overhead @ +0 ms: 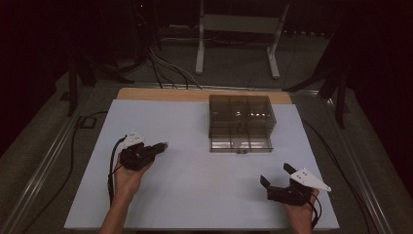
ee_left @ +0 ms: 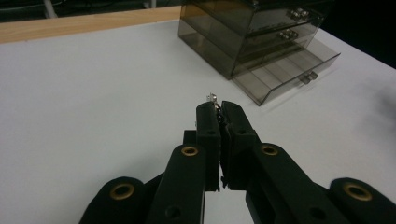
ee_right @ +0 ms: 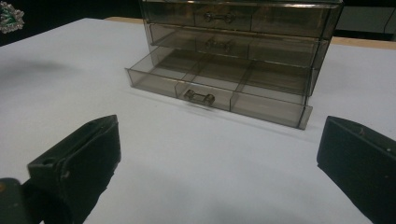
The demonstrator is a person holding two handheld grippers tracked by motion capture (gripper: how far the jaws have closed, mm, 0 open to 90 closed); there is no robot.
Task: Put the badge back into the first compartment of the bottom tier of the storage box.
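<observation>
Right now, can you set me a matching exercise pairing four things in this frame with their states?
Things:
1. left gripper
2. right gripper
3. bottom drawer
4. top drawer

States:
A. pushed in
B. jaws wide apart, nothing between them
C. pulled out
D. jaws closed on a small shiny object

Pairs: 1-D, 2-B, 3-C, 4-A
</observation>
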